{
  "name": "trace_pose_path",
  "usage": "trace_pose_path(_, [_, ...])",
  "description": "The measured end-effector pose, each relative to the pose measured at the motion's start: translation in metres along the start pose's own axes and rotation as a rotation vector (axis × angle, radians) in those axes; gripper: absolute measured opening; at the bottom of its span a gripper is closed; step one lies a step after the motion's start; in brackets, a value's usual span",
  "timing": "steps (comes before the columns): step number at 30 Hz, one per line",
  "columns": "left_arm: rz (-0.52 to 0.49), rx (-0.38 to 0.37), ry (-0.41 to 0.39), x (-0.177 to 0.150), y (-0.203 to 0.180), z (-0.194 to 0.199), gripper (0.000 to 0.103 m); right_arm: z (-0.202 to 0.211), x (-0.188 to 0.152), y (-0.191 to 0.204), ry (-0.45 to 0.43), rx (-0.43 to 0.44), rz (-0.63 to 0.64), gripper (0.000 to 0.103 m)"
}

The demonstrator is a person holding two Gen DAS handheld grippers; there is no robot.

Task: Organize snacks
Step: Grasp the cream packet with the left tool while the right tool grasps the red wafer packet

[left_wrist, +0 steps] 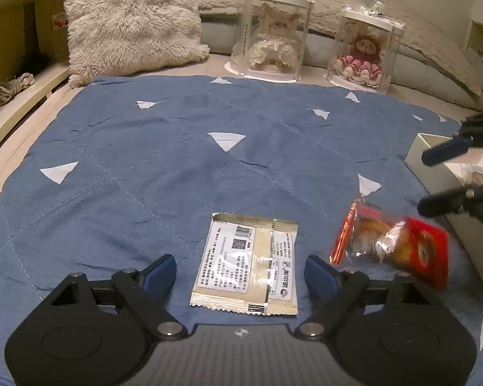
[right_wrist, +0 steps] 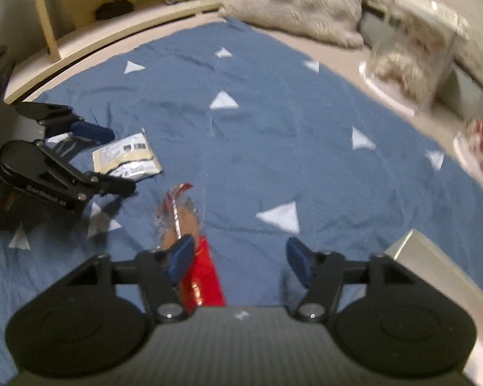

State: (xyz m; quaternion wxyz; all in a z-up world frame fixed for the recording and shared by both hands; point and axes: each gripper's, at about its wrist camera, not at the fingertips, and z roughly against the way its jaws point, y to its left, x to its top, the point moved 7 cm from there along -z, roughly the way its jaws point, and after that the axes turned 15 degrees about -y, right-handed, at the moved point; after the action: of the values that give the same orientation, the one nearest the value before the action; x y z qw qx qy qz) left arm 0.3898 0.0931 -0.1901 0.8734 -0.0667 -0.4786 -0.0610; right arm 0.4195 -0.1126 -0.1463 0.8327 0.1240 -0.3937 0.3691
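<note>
Obs., both wrist views. We found the left tool with jaws spread apart, nothing clamped. The beige snack packet lay flat, printed back side up, on the blue quilt, directly betw. the two blue pads; we saw a gap of quilt on each side, so no contact w/ either pad. In the right wrist view the same packet sat just ahead of the left tool, betw. its fingers.

We noted the right tool also released, jaws apart. The red-and-clear pastry packet lay on the quilt under its left pad, running from below the tool body fwd. past the pad tip; the image was blurred, so we could not tell if pad and wrapper touched. It was not pinched: the right pad stood well clear of it. In the left wrist view this pastry packet lay right of the beige one, apart from it, and just below the right tool.

We logged a white box at the quilt's right edge, beside the right tool; something pale inside, not identifiable. Background: shaggy pillow and two clear doll cases past the quilt's far edge.
</note>
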Motion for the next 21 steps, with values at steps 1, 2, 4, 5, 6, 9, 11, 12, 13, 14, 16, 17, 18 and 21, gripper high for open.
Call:
trace_pose_path(1, [-0.002, 0.002, 0.000, 0.000, 0.000, -0.001, 0.086, -0.001, 0.002, -0.006, -0.003, -0.006, 0.003, 0.078])
trace_pose_path(2, [-0.005, 0.004, 0.000, 0.000, -0.001, -0.001, 0.084, -0.001, 0.004, -0.006, -0.002, 0.003, 0.002, 0.078])
trace_pose_path(4, [-0.009, 0.014, -0.003, 0.000, 0.000, -0.002, 0.080, -0.001, 0.003, -0.002, 0.010, 0.039, 0.007, 0.078])
trace_pose_path(5, [-0.006, 0.022, -0.004, 0.000, 0.002, -0.002, 0.077, -0.001, 0.002, 0.002, 0.021, 0.061, 0.022, 0.078])
trace_pose_path(6, [-0.001, 0.027, -0.005, 0.000, 0.003, -0.001, 0.075, -0.003, -0.002, 0.007, 0.038, 0.082, 0.052, 0.078])
trace_pose_path(9, [0.024, 0.032, -0.005, 0.000, 0.008, 0.001, 0.068, -0.011, -0.013, 0.021, 0.097, 0.110, 0.141, 0.078])
trace_pose_path(11, [0.030, 0.030, 0.005, 0.000, 0.009, 0.004, 0.066, -0.017, -0.018, 0.025, 0.130, 0.107, 0.178, 0.078])
trace_pose_path(12, [0.035, 0.028, 0.015, 0.000, 0.009, 0.005, 0.066, -0.021, -0.019, 0.026, 0.143, 0.105, 0.190, 0.078])
trace_pose_path(13, [0.041, 0.026, 0.025, -0.001, 0.008, 0.007, 0.065, -0.024, -0.019, 0.026, 0.153, 0.099, 0.195, 0.078])
trace_pose_path(14, [0.048, 0.024, 0.036, -0.001, 0.008, 0.010, 0.065, -0.027, -0.018, 0.025, 0.162, 0.093, 0.192, 0.078])
trace_pose_path(16, [0.066, 0.028, 0.068, -0.003, 0.007, 0.015, 0.065, -0.031, -0.017, 0.023, 0.171, 0.102, 0.169, 0.078])
trace_pose_path(17, [0.076, 0.033, 0.085, -0.004, 0.007, 0.018, 0.065, -0.032, -0.016, 0.022, 0.176, 0.111, 0.149, 0.078])
trace_pose_path(18, [0.087, 0.040, 0.102, -0.006, 0.007, 0.021, 0.065, -0.034, -0.017, 0.021, 0.183, 0.116, 0.134, 0.078])
trace_pose_path(21, [0.114, 0.054, 0.150, -0.008, 0.006, 0.029, 0.065, -0.035, -0.021, 0.018, 0.189, 0.112, 0.097, 0.077])
